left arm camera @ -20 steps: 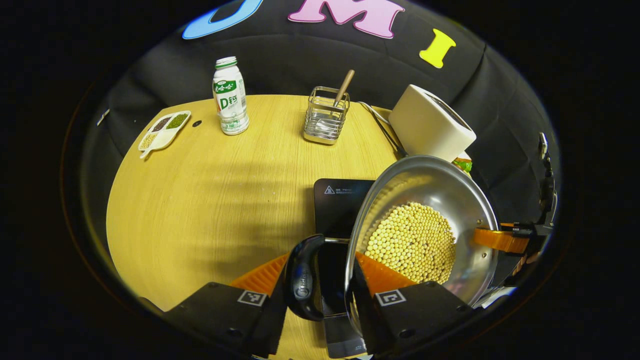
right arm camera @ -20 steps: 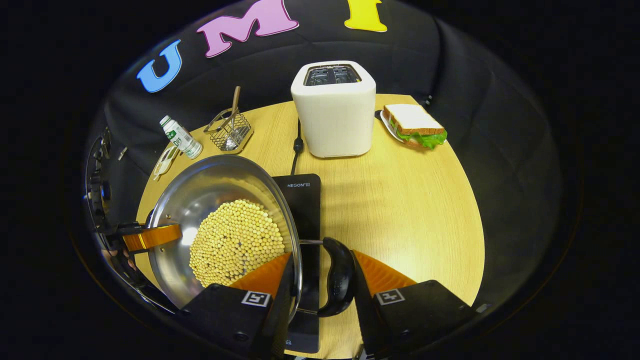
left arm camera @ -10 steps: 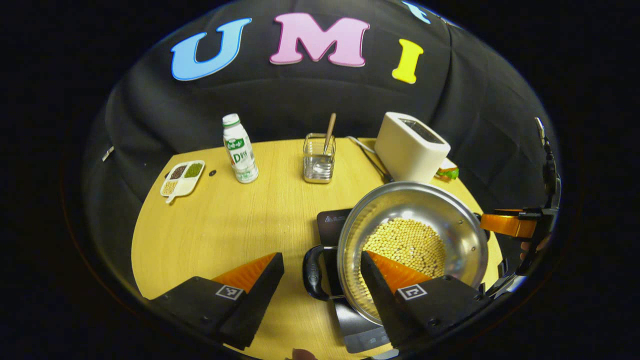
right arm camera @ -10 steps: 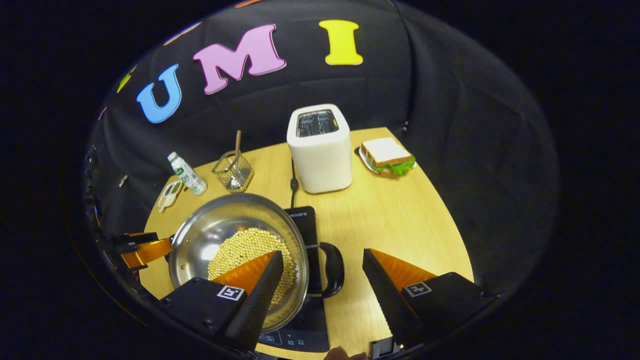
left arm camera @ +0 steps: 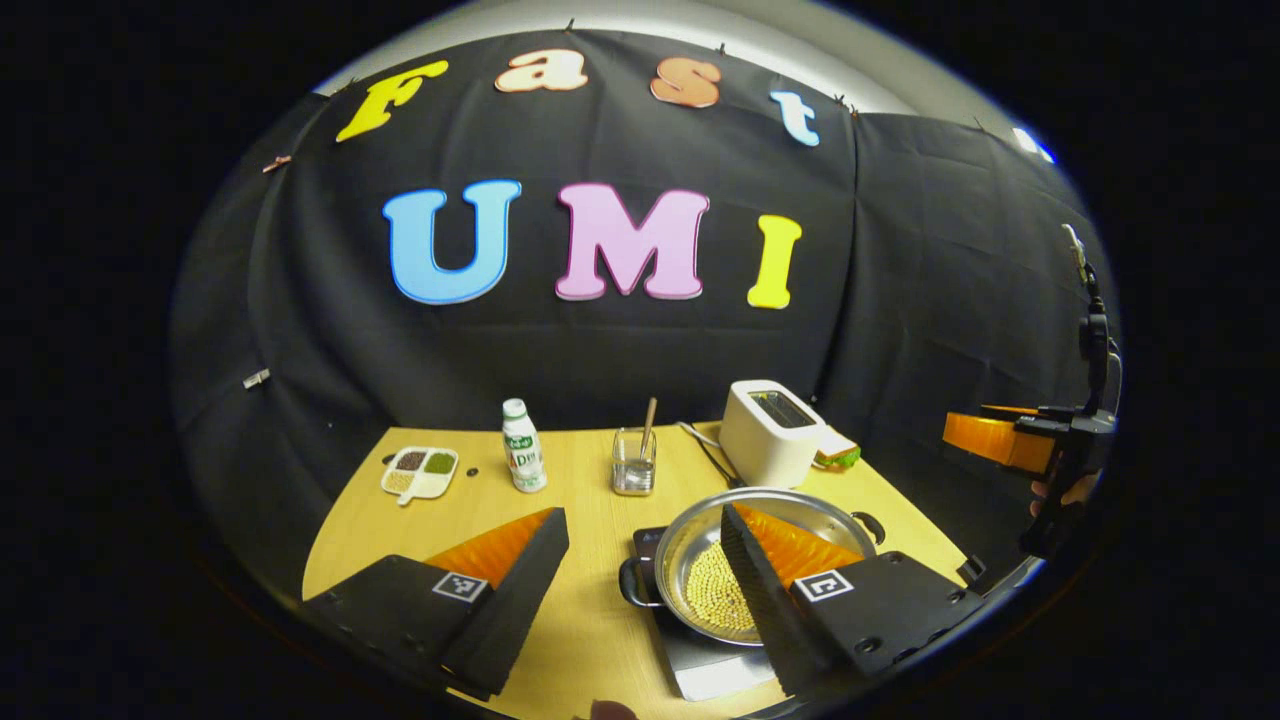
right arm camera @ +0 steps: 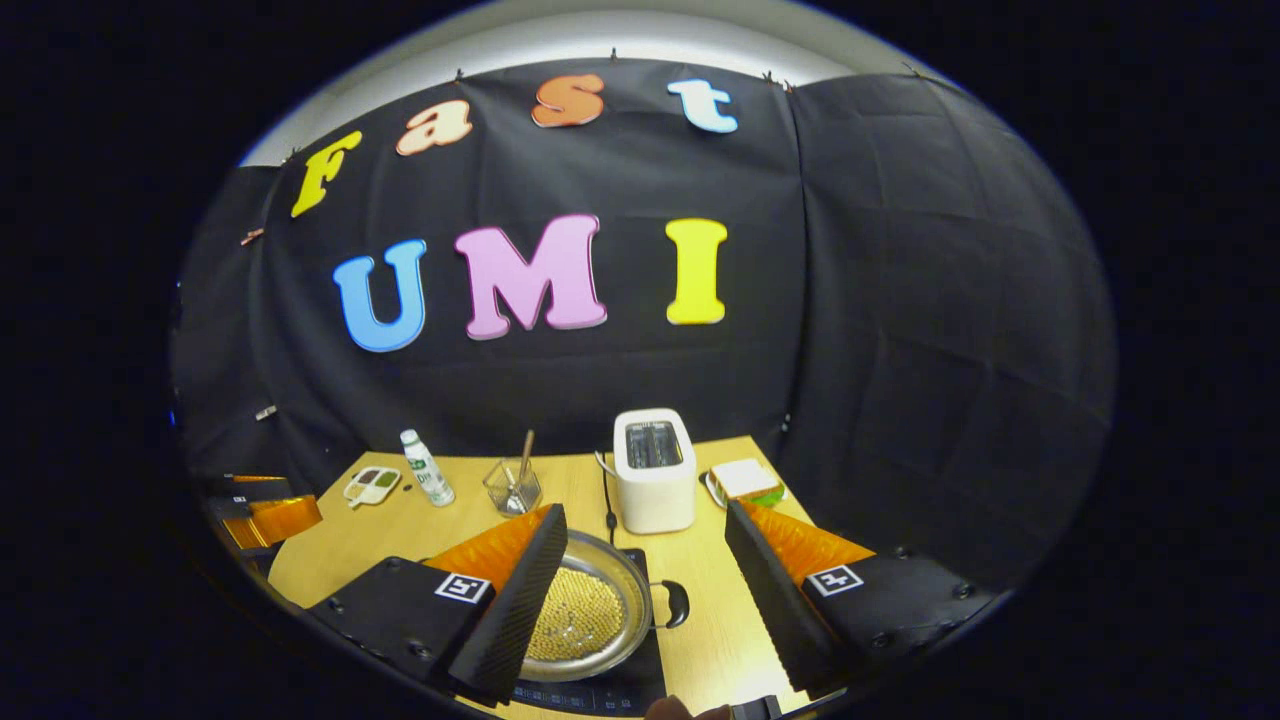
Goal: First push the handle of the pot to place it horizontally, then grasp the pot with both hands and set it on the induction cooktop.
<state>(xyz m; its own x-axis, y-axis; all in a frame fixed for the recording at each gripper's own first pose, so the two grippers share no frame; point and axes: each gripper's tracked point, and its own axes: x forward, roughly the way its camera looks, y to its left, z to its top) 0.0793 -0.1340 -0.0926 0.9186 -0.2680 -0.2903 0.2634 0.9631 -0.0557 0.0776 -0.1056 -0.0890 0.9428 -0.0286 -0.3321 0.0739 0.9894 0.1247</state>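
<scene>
A steel pot [left arm camera: 690, 540] holding yellow beans sits level on the black induction cooktop [left arm camera: 715, 670]. Its black side handles [left arm camera: 628, 583] point left and right. My left gripper [left arm camera: 642, 515] hangs open above and in front of the pot, touching nothing, and its right finger hides part of the bowl. In the right gripper view the pot [right arm camera: 590, 620] rests on the cooktop [right arm camera: 620, 695], one handle [right arm camera: 678, 603] showing. My right gripper [right arm camera: 645, 510] is open and empty, well back from it. The other gripper [left arm camera: 1010, 440] shows at the far right, raised.
A white toaster [right arm camera: 655, 470] with its cord stands behind the cooktop, a sandwich plate [right arm camera: 745, 482] to its right. A drink bottle [left arm camera: 523, 445], a wire holder with a wooden utensil [left arm camera: 633, 465] and a divided dish [left arm camera: 420, 472] line the table's back.
Both grippers opened and let go of the pot's handles, then pulled back and upward. The pot went from tilted in the air to level on the cooktop.
</scene>
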